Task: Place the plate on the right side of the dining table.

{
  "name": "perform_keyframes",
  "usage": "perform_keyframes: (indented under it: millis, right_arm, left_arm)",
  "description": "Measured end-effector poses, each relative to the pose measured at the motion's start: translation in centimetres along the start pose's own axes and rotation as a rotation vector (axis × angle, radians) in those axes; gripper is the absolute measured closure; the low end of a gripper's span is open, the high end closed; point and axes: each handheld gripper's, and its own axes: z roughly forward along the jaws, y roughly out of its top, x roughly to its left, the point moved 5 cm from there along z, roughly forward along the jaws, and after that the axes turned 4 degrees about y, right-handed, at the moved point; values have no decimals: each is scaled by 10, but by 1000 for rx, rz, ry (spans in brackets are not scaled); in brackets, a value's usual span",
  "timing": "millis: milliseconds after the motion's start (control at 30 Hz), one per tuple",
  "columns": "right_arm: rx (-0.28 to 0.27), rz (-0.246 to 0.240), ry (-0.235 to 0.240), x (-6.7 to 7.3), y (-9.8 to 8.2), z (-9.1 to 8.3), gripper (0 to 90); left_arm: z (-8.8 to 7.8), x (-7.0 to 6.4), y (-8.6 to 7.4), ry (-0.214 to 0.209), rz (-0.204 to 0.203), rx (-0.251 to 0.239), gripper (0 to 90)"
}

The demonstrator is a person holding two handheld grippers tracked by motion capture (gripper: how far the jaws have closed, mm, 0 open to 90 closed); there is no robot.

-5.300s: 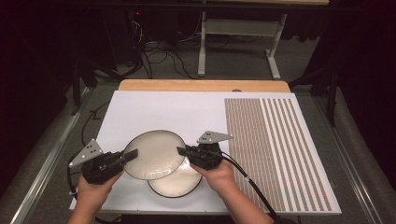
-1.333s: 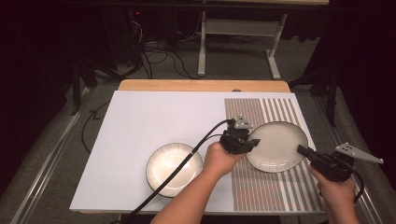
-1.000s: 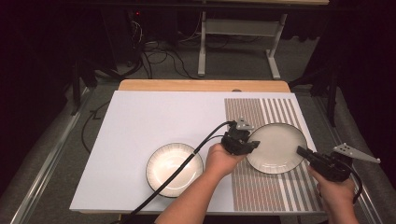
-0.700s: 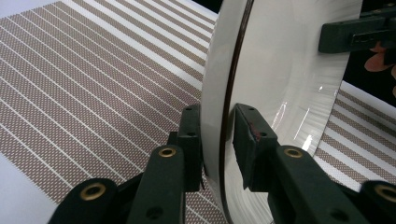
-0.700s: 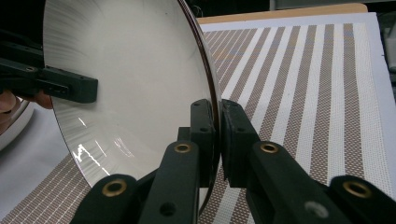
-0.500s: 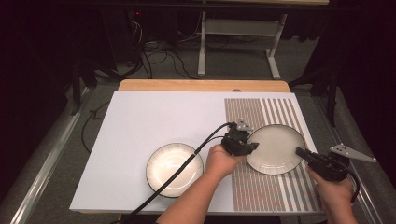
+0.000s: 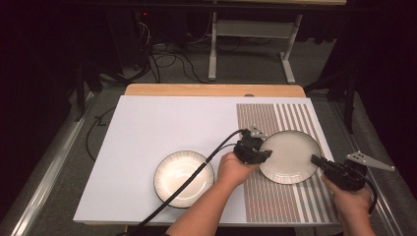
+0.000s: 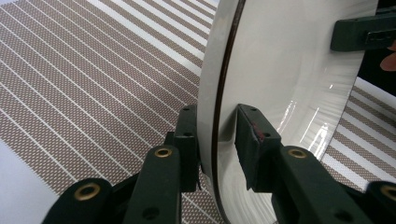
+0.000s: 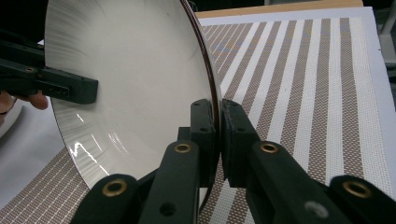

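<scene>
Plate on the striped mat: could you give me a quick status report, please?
Right gripper clamped on plate rim. Left gripper jaws just opening, rim between them, one pad off. Plate over striped mat. Second plate well aside.

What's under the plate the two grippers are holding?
Under the plate lies the brown-and-white striped placemat, its stripes running out around the rim. The patch of mat directly beneath the plate is covered, so anything there cannot be seen.

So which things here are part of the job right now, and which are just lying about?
In the job:
- plate on the striped mat
- left gripper, its jaws just opening at the rim
- right gripper, clamped on the rim

Lying about:
- bowl
- white board
</scene>
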Motion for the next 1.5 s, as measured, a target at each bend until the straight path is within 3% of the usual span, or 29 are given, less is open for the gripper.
perform_keyframes:
  millis: [133,200,467,600,833,1200,1500]
  right_arm:
    - [-2,6,3,-1,0,1,870]
    - [-3,8,-1,-1,1,2,871]
    - [8,27,-23,-4,0,5,865]
    - [9,27,-30,-4,0,7,865]
    - [17,33,-42,-4,2,10,862]
    - [27,26,-59,-5,3,13,857]
    - [36,29,-60,-6,4,15,856]
  left_arm:
    - [2,2,0,29,4,6,687]
    - [2,3,0,31,1,1,633]
    - [-15,6,2,40,29,-52,551]
    - [-30,10,-2,35,27,-87,528]
    - [-58,17,-9,60,25,-143,460]
    - [-93,29,-24,82,13,-192,346]
    - [-134,48,-40,137,-5,-243,233]
